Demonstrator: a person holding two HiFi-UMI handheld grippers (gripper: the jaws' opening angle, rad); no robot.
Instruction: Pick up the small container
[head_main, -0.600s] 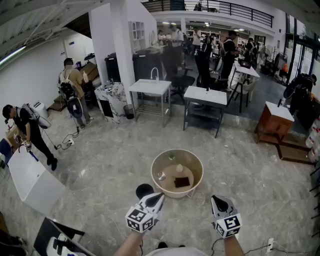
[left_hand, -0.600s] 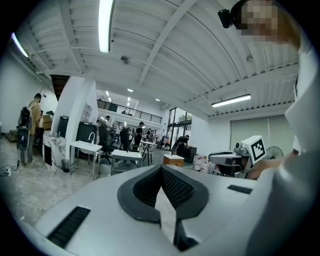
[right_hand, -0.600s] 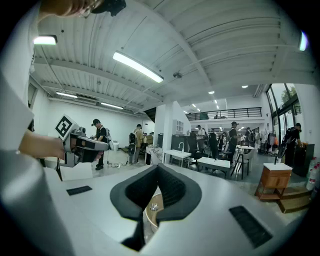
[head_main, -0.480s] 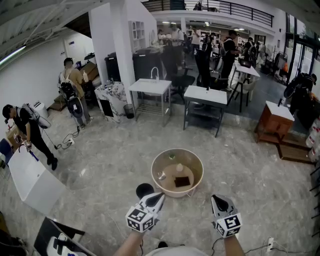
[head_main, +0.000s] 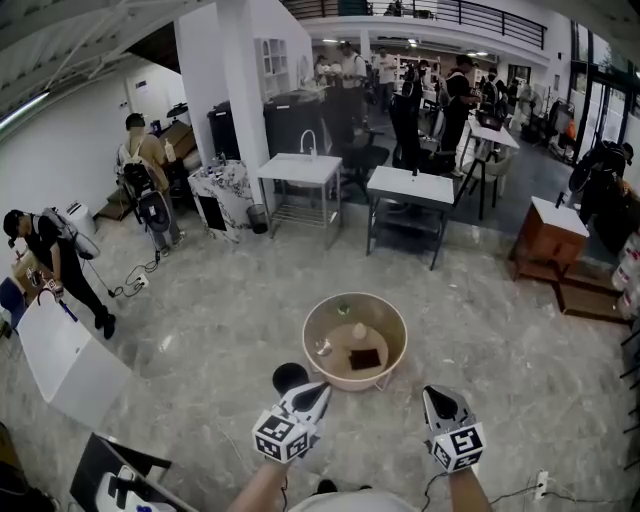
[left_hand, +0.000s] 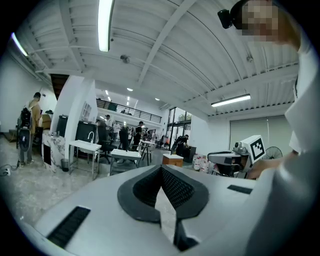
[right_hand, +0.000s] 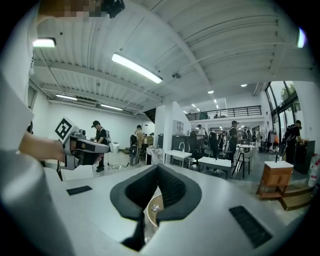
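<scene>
Looking from the person outward, the left gripper (head_main: 316, 392) and the right gripper (head_main: 436, 398) both hang on the near side of the round tub (head_main: 305, 338). Each one is clenched, pad against pad, with nothing between the jaws. Both point almost level, toward the tub and over it rather than down into it.

The left gripper's tip is just beside the tub's near rim, on its left part. The right gripper is off to the right of the tub and more apart from the rim. A black round thing (head_main: 290, 378) lies on the floor, touching or nearly touching the tub's near-left wall.

Inside the tub, a dark square pad (head_main: 366, 358) lies nearest, right of the middle. A small shiny thing (head_main: 322, 350) is by the left wall. The small container (head_main: 358, 332), as far as I can judge at this size, is the pale piece close to the tub's middle; it seems to stand upright. A green thing (head_main: 343, 310) is by the far wall.

So the container lies forward and below both tools, and I judge the left gripper is the nearer one. It would need to open and tip down over the rim.
</scene>
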